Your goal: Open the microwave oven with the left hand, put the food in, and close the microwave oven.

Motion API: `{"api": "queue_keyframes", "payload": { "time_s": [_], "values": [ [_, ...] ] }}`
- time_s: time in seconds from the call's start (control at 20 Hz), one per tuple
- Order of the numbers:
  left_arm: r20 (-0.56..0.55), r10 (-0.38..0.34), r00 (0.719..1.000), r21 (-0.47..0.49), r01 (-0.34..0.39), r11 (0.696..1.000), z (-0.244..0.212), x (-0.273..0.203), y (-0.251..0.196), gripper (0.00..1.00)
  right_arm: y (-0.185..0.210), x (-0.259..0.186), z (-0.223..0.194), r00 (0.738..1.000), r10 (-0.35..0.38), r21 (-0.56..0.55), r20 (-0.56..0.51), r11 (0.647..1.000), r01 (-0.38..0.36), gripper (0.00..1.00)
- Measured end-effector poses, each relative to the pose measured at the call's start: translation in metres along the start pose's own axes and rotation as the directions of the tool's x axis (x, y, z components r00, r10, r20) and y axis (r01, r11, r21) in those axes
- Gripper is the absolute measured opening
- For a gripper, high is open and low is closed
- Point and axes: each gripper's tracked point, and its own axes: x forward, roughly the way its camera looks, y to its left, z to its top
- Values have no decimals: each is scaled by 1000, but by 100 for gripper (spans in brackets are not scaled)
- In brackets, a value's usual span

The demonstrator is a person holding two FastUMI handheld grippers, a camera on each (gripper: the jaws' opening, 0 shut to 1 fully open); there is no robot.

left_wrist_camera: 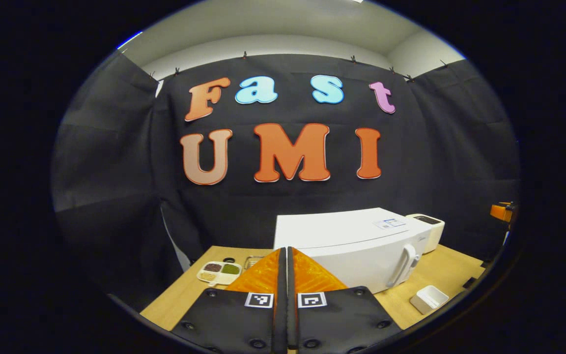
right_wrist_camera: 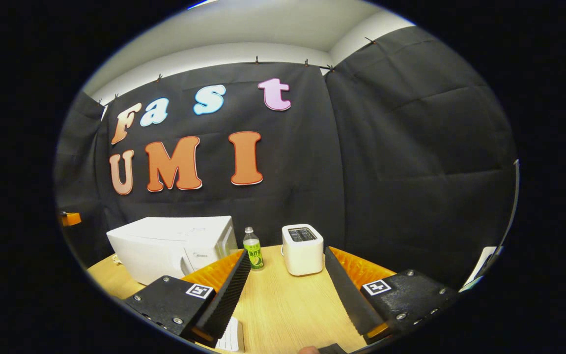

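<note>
Microwave oven [left_wrist_camera: 356, 246] sits on the table [left_wrist_camera: 440, 275] toward its far edge, a white, boxy, rigid appliance with its door shut; in the left gripper view it stands just beyond the left claw [left_wrist_camera: 287, 275], whose two fingers are pressed together with nothing between them. Its handle [left_wrist_camera: 406, 265] is a pale vertical bar standing off the door at the door's right side, and that bar looks like the one sensible place to take hold: hard, smooth plastic, likely a bit slippery, so the fingers would want to spread first, pass around the bar and hook it from behind rather than pinch the flat door. The body looks heavy enough to stay put under a steady pull, though a sharp tug might skid it on the smooth wood; the door should swing stiffly on a hinge at the side opposite the handle. Food is presumably the divided dish [left_wrist_camera: 219, 272] of dark, green and tan portions near the table's left edge, beside the oven: a shallow, light, rigid tray whose loose contents would spill if tipped, so I would grip its rim and keep it level. In the right gripper view the right claw [right_wrist_camera: 288, 290] is spread wide and empty above the table's near edge, with a green-labelled bottle [right_wrist_camera: 252, 248] and a white toaster [right_wrist_camera: 302, 248] standing beyond it, right of the oven. A small white open box [left_wrist_camera: 429, 298] lies near the table's right edge
</note>
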Motion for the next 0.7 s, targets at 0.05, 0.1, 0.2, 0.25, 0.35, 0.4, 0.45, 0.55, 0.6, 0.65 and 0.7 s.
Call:
{"api": "queue_keyframes", "payload": {
  "time_s": [0.05,0.1,0.2,0.25,0.35,0.4,0.45,0.55,0.6,0.65,0.7],
  "values": [
    [5,30,1000,6,-30,1000,3,-9,18,4,7,0,6,1000,10,-8,3,1000,-10,95],
    [6,52,999,4,-52,999,6,-16,32,4,12,1,13,1000,17,-18,8,1000,-17,95],
    [-9,103,995,-7,-104,995,4,-24,60,4,23,-1,22,999,33,-40,20,999,-32,95],
    [-21,116,993,-3,-116,993,0,-29,69,4,30,-2,26,999,43,-50,23,998,-42,95],
    [-34,136,990,-3,-136,991,-3,-33,84,4,44,-4,30,997,69,-63,21,996,-67,95],
    [-36,139,990,-8,-140,990,-5,-36,88,22,51,-4,30,996,83,-70,19,994,-82,95],
    [-41,139,989,-20,-140,990,-8,-35,89,37,57,-5,31,995,95,-78,21,993,-93,95],
    [-64,145,987,-35,-147,989,-19,-37,95,67,65,-6,33,994,110,-95,22,990,-107,95],
    [-65,145,987,-42,-148,988,-20,-35,97,82,69,-7,33,993,120,-98,23,988,-117,95],
    [-60,153,986,-47,-156,987,-17,-35,98,84,72,-8,35,991,129,-99,27,987,-125,95],
    [-48,161,986,-46,-164,985,-14,-34,100,84,74,-8,37,991,132,-99,30,987,-128,95]
  ]
}}
